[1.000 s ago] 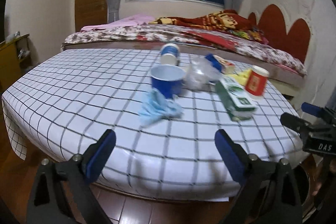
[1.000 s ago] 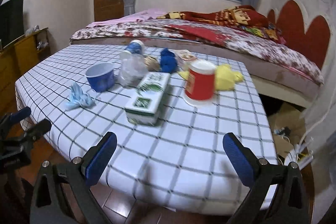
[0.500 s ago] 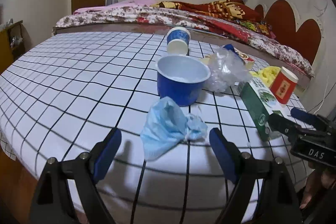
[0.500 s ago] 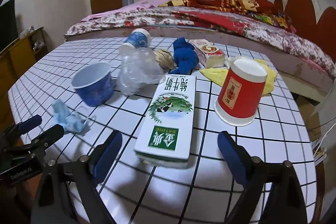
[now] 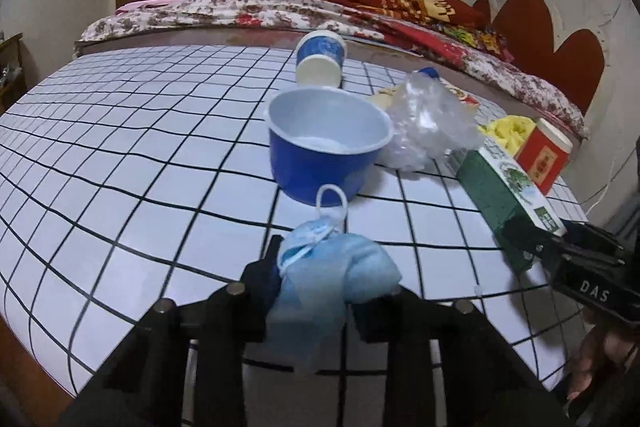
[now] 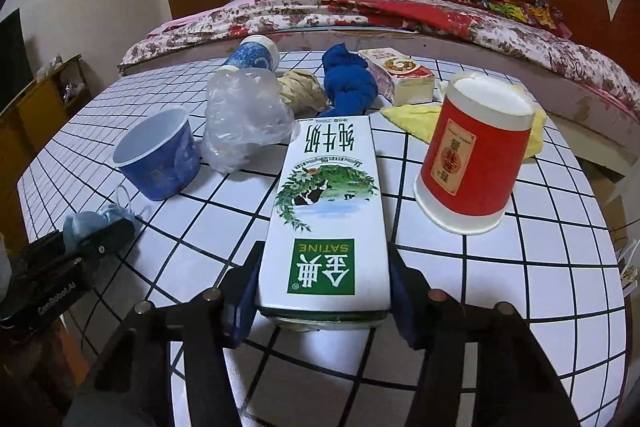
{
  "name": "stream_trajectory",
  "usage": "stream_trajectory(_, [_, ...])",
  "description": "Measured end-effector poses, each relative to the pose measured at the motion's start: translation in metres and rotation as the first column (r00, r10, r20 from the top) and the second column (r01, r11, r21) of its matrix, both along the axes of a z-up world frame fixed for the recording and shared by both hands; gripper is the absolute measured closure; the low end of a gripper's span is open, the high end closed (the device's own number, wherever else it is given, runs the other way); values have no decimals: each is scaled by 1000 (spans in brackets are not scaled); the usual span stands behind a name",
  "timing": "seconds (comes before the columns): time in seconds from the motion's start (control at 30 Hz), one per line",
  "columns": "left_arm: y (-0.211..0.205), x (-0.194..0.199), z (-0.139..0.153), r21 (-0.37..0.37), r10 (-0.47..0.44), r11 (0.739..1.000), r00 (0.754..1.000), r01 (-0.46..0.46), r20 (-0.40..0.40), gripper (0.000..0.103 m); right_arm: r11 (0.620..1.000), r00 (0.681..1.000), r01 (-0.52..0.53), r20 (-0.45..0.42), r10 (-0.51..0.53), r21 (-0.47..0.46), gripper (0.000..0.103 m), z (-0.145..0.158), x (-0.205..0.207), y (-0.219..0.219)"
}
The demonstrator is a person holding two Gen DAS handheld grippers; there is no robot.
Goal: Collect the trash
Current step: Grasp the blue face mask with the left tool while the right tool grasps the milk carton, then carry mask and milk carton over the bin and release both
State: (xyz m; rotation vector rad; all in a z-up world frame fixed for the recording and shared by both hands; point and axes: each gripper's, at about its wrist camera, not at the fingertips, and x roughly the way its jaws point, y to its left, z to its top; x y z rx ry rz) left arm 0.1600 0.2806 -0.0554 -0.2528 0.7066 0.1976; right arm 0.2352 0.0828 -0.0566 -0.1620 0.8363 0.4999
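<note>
Jaws now closed: mask (image 5: 336,267), carton (image 6: 326,223).

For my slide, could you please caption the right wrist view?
Right claw shut on milk carton lying on checked table.

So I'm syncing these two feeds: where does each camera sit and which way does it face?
Left wrist: on the left gripper, facing across the table toward the bed; its fingers pinch a mask.
Right wrist: on the right gripper, facing likewise; its fingers flank a carton.
Shared: blue bowl, carton, mask, red cup.
</note>
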Motion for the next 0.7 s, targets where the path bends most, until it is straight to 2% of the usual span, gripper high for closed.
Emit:
stream_trajectory(0.27, [-21,-22,15,35,-20,999,998,18,60,75,1000,997,-23,78,24,-14,47,17,-22,-12])
stream_trajectory(0.43, [-39,-29,27,42,-47,998,995,43,92,75,1000,992,-18,128,15,20,47,32,-38,-35])
stream_trajectory(0.7, [-77,-37,41,51,-111,993,985,105,129,75,999,986,23,164,-27,23,47,45,-58,-82])
